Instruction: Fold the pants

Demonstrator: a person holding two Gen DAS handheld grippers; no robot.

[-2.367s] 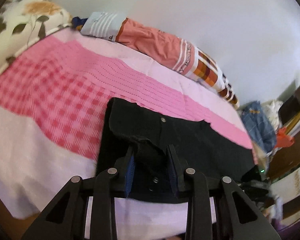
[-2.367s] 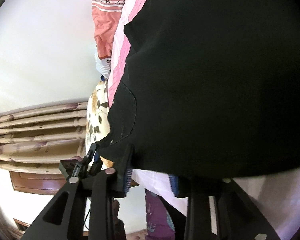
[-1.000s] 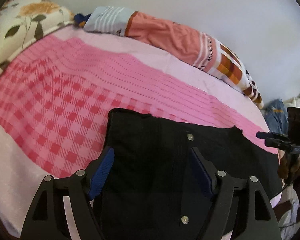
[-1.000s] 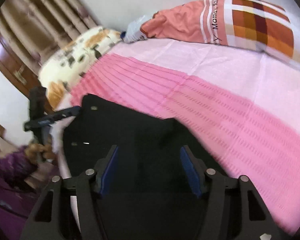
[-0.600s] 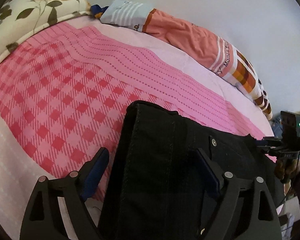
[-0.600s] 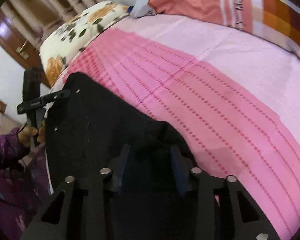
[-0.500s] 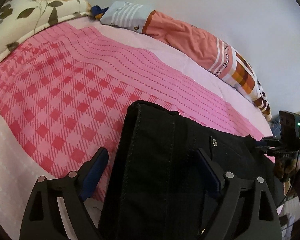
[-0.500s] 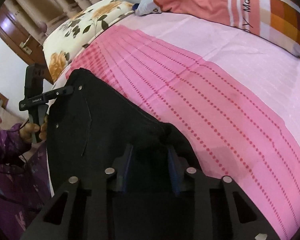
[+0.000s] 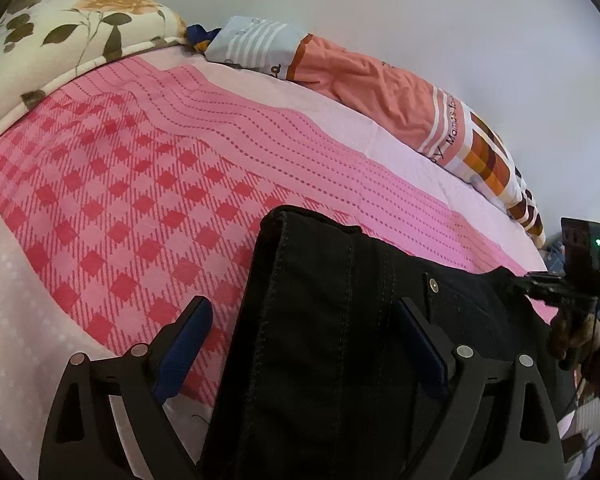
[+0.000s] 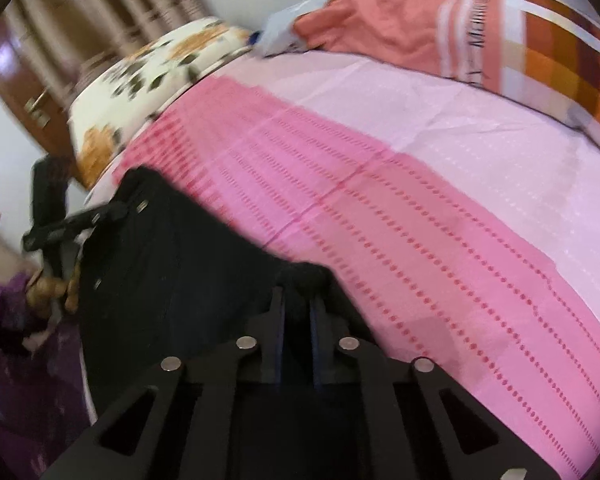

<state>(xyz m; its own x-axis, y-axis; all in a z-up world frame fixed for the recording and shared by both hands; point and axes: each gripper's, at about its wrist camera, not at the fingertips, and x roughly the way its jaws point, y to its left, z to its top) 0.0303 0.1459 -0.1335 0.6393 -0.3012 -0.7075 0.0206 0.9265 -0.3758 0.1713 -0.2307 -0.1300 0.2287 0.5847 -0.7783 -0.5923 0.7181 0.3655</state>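
Black pants [image 9: 340, 320] lie folded on a pink bed cover near the bed's front edge. My left gripper [image 9: 300, 312] is open, its blue-padded fingers straddling the left folded edge of the pants. My right gripper [image 10: 297, 294] is shut on the right end of the pants [image 10: 180, 272], pinching a bunch of black cloth between its pads. The right gripper also shows at the far right of the left wrist view [image 9: 556, 284], at the pants' edge. The left gripper shows at the left of the right wrist view [image 10: 100, 214].
The pink checked and striped bed cover [image 9: 140, 200] spreads behind the pants. A floral pillow [image 9: 60, 28] lies at the back left. An orange patterned blanket roll [image 9: 380, 80] lies along the white wall. A wooden cabinet [image 10: 16, 60] and curtains stand left in the right wrist view.
My right gripper has closed on the pants' right end, from open a second ago. My left gripper let go of the cloth earlier and stays open over the left folded edge.
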